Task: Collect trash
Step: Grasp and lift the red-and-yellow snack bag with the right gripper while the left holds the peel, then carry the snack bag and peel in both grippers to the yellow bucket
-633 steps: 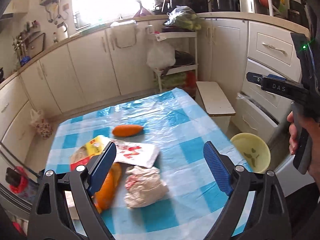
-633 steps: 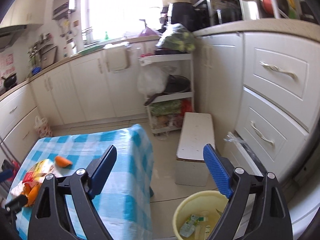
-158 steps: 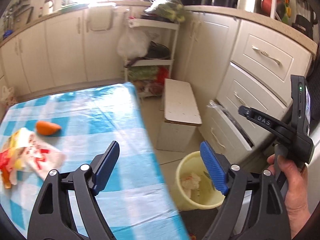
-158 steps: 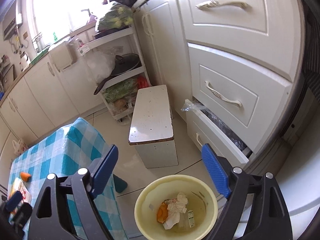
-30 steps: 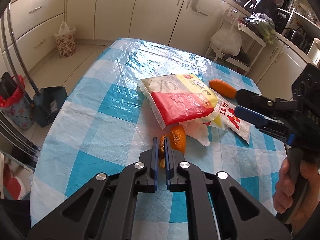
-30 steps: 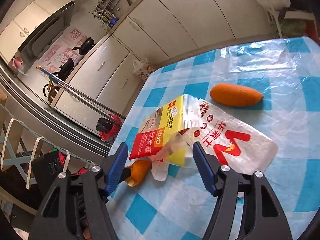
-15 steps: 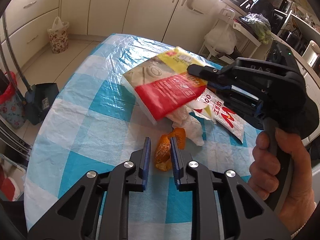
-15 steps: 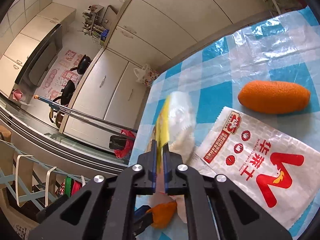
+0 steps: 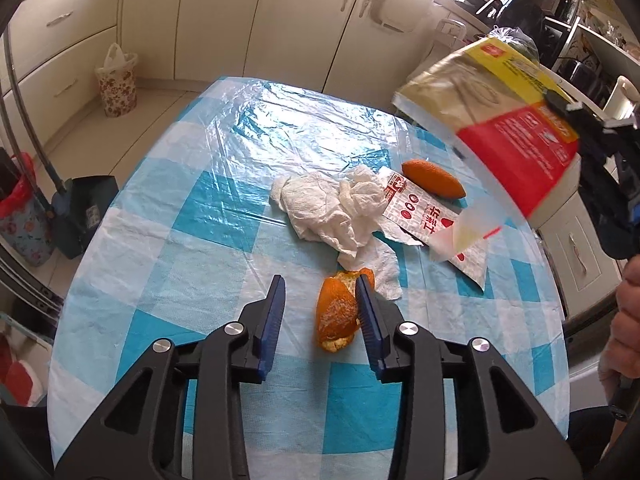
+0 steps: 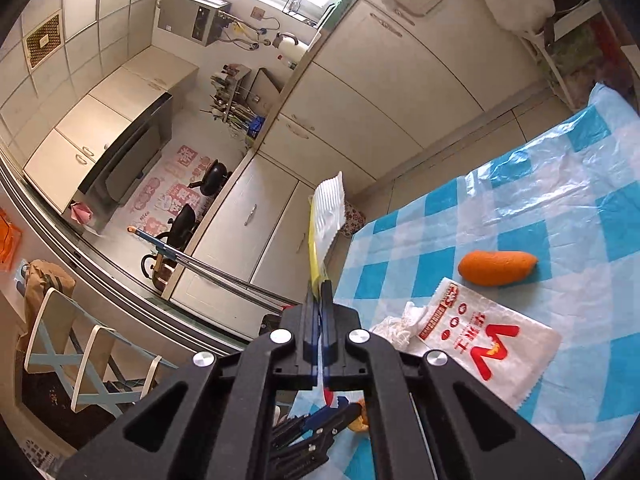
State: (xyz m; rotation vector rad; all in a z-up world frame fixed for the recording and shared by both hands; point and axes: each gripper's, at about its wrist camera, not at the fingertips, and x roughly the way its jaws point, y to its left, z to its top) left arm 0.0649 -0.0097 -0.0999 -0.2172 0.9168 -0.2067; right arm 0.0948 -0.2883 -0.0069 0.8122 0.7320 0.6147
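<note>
Blue-checked tablecloth [image 9: 208, 216] under clear plastic, cream kitchen cabinets [image 9: 224, 20] behind

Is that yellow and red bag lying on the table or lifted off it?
Lifted: the yellow and red bag hangs above the table, pinched in the right gripper.
</note>
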